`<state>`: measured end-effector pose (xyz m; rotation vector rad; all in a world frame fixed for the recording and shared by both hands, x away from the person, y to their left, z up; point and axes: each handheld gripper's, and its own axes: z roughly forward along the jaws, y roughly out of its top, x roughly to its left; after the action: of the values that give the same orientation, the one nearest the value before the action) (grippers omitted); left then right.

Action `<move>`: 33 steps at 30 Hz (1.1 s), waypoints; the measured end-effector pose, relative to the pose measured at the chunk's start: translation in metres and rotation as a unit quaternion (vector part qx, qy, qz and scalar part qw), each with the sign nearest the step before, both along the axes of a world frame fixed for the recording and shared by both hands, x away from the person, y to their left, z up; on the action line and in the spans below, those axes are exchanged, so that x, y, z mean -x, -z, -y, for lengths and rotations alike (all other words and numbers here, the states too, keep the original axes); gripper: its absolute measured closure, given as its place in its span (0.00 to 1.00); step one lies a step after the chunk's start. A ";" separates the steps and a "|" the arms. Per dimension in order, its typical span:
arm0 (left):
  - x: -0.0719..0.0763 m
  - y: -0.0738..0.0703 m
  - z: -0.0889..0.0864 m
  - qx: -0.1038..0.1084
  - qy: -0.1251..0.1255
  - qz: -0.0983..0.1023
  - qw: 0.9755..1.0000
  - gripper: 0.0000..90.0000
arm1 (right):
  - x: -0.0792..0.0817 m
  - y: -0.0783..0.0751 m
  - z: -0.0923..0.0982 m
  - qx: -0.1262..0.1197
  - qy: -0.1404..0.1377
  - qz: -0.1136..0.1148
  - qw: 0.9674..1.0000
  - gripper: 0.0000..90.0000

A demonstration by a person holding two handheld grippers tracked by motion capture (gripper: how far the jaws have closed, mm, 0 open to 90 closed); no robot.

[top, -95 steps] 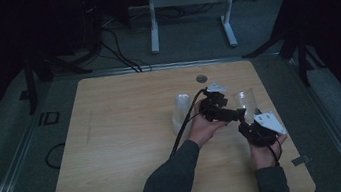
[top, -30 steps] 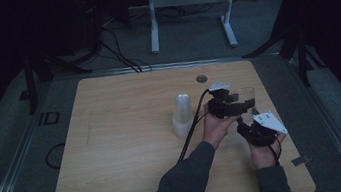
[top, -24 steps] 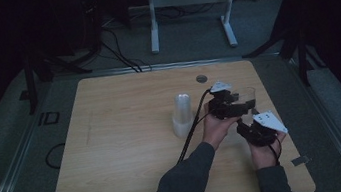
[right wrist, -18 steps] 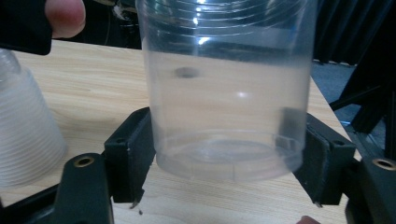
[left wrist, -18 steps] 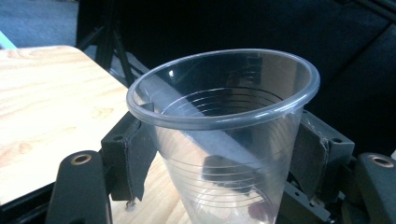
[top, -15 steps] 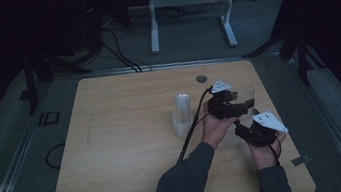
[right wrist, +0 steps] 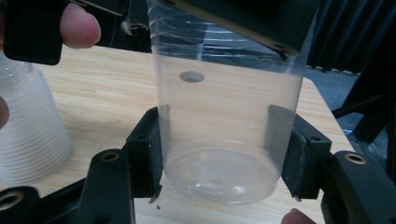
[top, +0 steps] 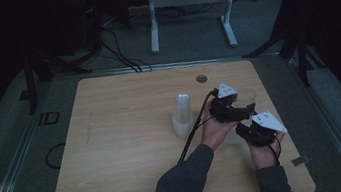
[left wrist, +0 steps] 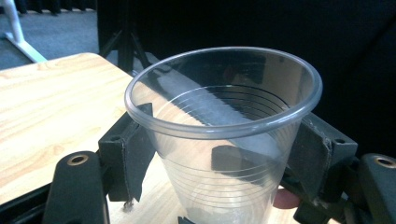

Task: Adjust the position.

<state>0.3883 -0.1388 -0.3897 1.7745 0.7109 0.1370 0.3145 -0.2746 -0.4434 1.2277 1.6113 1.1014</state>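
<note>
On the right side of the wooden table, seen from the high view, a person is working a clear plastic cup between two hand-held tools, the left gripper reaching in near the rim and the right gripper just behind it, while an upturned stack of cups is standing near, toward the table's middle.

From the left gripper view, the cup is sitting upright between the jaws, whose pads are pressing its wall just under the rim; these jaws have just been easing a little wider.

From the right gripper view, the jaws have just been closing and are now pinching the cup low, beside its base, which is resting on the table, with the stack at the left.

Judged from this, any pulling apart should be going gently and straight, because the thin wall is likely to buckle under a hard squeeze.
</note>
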 end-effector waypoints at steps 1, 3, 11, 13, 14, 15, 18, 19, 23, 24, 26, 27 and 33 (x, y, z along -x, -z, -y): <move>0.000 0.000 -0.001 0.004 0.000 -0.004 1.000 0.30 | 0.001 0.000 0.000 0.000 0.002 0.002 1.000 0.46; -0.001 0.001 -0.002 0.016 0.001 -0.012 1.000 0.30 | 0.001 0.000 0.000 0.000 0.003 0.003 1.000 0.46; 0.000 0.002 -0.004 0.040 -0.004 -0.014 0.999 0.28 | 0.002 0.000 -0.001 -0.008 0.001 0.007 1.000 0.46; 0.001 0.002 -0.005 0.048 -0.008 -0.014 0.999 0.27 | 0.002 0.001 -0.001 -0.011 0.001 0.006 1.000 0.46; 0.001 0.001 -0.005 0.050 -0.007 -0.014 0.999 0.27 | 0.002 0.001 -0.001 -0.011 0.001 0.006 1.000 0.46; 0.001 0.001 -0.005 0.050 -0.008 -0.012 0.999 0.27 | 0.002 0.001 -0.001 -0.011 0.001 0.007 1.000 0.46; 0.002 0.000 -0.006 0.052 -0.006 -0.011 0.999 0.27 | 0.002 0.002 -0.001 -0.009 -0.002 0.008 1.000 0.46; 0.002 0.000 -0.006 0.053 -0.008 -0.010 0.999 0.28 | 0.002 0.002 -0.001 -0.009 -0.003 0.008 1.000 0.46; 0.004 0.000 -0.006 0.049 -0.011 -0.001 0.999 0.30 | 0.002 0.001 -0.001 -0.009 -0.007 0.007 1.000 0.45; 0.004 0.000 -0.006 0.049 -0.011 0.001 0.999 0.31 | 0.002 0.001 -0.001 -0.009 -0.007 0.007 1.000 0.45; 0.005 -0.001 -0.006 0.047 -0.011 0.005 0.999 0.31 | 0.001 0.001 0.000 -0.011 -0.008 0.005 1.000 0.42; 0.005 -0.001 -0.005 0.046 -0.012 0.007 0.999 0.31 | 0.001 0.001 0.000 -0.012 -0.008 0.004 1.000 0.40; 0.006 -0.002 -0.006 0.037 -0.016 0.020 0.999 0.31 | 0.002 0.001 0.001 -0.011 -0.009 0.000 1.000 0.32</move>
<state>0.3819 -0.1323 -0.3882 1.6852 0.7082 0.1654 0.3128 -0.2751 -0.4442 1.2304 1.6181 1.1338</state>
